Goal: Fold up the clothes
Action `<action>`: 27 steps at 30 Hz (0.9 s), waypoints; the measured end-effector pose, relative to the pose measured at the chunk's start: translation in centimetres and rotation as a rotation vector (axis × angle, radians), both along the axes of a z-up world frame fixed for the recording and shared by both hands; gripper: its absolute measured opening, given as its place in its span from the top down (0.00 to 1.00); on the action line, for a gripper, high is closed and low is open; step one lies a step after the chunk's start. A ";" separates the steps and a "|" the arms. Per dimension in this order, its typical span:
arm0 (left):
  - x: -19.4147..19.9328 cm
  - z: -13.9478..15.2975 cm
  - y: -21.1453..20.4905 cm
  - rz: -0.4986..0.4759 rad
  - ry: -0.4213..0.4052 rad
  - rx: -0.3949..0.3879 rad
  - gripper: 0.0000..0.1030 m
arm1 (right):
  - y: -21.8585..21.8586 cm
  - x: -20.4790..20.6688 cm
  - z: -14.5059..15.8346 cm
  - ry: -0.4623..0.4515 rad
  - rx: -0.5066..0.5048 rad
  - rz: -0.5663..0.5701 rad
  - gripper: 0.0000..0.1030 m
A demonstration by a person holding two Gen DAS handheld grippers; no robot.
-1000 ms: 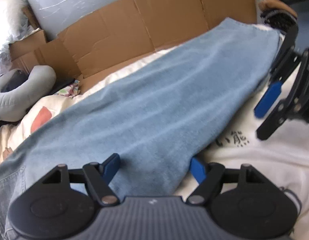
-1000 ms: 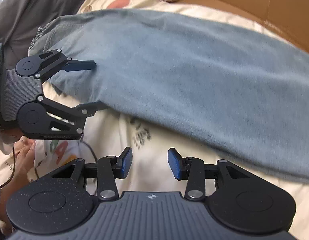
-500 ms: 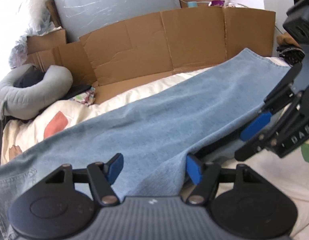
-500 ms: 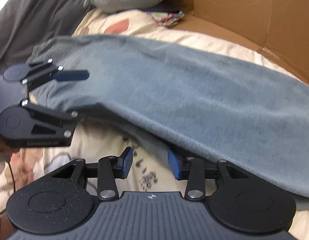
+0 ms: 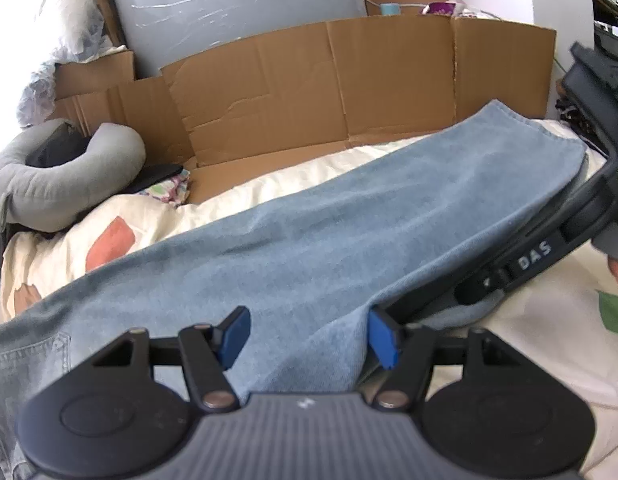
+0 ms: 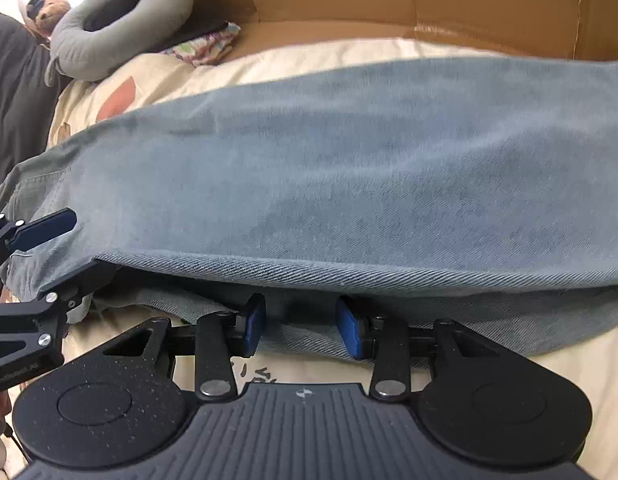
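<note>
A pair of light blue denim jeans is spread lengthwise across a cream patterned bedsheet. The left gripper, whose jaws have just been closing, is set astride the raised near edge. The right gripper is held parted under that edge.

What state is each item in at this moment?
Light blue denim jeans: laid out lengthwise on the bed, near edge lifted.
Left gripper: open, jaws just been closing, denim between them.
Right gripper: open, at the lower denim layer.
Brown cardboard sheet: unfolded, propped upright.
</note>
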State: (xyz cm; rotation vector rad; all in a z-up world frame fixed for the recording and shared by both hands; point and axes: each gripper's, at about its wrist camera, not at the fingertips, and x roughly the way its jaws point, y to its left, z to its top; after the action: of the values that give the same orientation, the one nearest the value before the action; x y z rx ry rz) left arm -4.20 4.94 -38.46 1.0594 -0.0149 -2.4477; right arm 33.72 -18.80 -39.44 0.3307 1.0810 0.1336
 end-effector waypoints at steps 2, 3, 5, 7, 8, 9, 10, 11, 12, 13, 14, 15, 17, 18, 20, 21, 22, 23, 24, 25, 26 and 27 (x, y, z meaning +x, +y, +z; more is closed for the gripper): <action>0.1 0.0 0.0 -0.004 -0.006 0.000 0.35 | 0.6 -0.1 -0.2 0.002 0.002 0.019 0.56; 0.2 -0.1 0.0 -0.001 -0.009 0.002 0.35 | 1.1 -0.2 -0.2 0.000 0.007 0.043 0.56; 0.4 -0.2 0.0 0.004 -0.015 0.005 0.35 | 2.1 -0.5 -0.2 0.003 0.023 0.092 0.56; 0.7 -0.3 -0.1 0.016 -0.019 0.011 0.35 | 3.3 -1.0 -0.3 0.006 0.034 0.150 0.56; 0.8 -0.3 -0.1 0.022 -0.021 0.013 0.35 | 3.7 -1.2 -0.2 0.000 0.022 0.178 0.56; 1.0 -0.3 -0.1 0.026 -0.023 0.014 0.35 | 4.1 -1.5 -0.1 -0.006 0.011 0.204 0.55; 1.1 -0.4 0.0 0.027 -0.026 0.014 0.34 | 4.4 -1.4 -0.1 -0.007 0.006 0.220 0.55; 1.2 -0.5 0.0 0.029 -0.029 0.014 0.34 | 4.7 -1.4 0.0 -0.008 0.002 0.235 0.55; 1.4 -0.6 0.1 0.028 -0.034 0.014 0.34 | 4.7 -1.2 0.1 -0.003 0.011 0.236 0.54; 1.5 -0.7 0.3 0.027 -0.039 0.013 0.34 | 4.7 -1.0 0.2 0.001 0.020 0.237 0.55; 1.7 -0.8 0.4 0.024 -0.045 0.011 0.33 | 4.6 -0.7 0.3 0.003 0.036 0.237 0.55; 1.8 -1.0 0.5 0.025 -0.051 0.007 0.33 | 4.5 -0.5 0.4 0.001 0.051 0.237 0.56; 2.2 -1.2 0.8 0.027 -0.065 -0.001 0.33 | 4.5 -0.2 0.7 -0.009 0.067 0.237 0.57; 2.4 -1.3 0.9 0.026 -0.071 -0.005 0.32 | 4.5 -0.1 0.8 -0.014 0.074 0.235 0.57; 3.0 -1.5 1.1 0.038 -0.081 -0.013 0.28 | 4.6 0.1 1.1 -0.020 0.091 0.235 0.57; 3.3 -1.5 1.1 0.051 -0.086 -0.014 0.27 | 4.6 0.2 1.3 -0.023 0.101 0.235 0.57; 3.7 -1.6 1.1 0.063 -0.093 -0.011 0.27 | 4.7 0.4 1.4 -0.023 0.110 0.234 0.57; 4.0 -1.7 1.1 0.075 -0.101 -0.010 0.27 | 4.7 0.6 1.5 -0.022 0.120 0.232 0.57; 4.4 -1.9 1.1 0.092 -0.115 -0.021 0.27 | 4.9 0.7 1.6 -0.024 0.127 0.233 0.57; 4.8 -2.0 1.2 0.108 -0.128 -0.032 0.28 | 5.1 1.0 1.7 -0.031 0.128 0.239 0.57; 5.1 -2.1 1.2 0.126 -0.141 -0.043 0.28 | 5.3 1.2 1.8 -0.041 0.126 0.250 0.57; 5.7 -2.2 1.0 0.150 -0.150 -0.050 0.28 | 5.6 1.4 1.9 -0.051 0.124 0.260 0.57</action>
State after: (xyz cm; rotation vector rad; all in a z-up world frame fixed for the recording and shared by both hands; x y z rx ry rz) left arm 1.45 5.95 -40.68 1.1760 -0.0430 -2.2196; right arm 35.11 -13.19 -37.53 0.2948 1.0641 0.4401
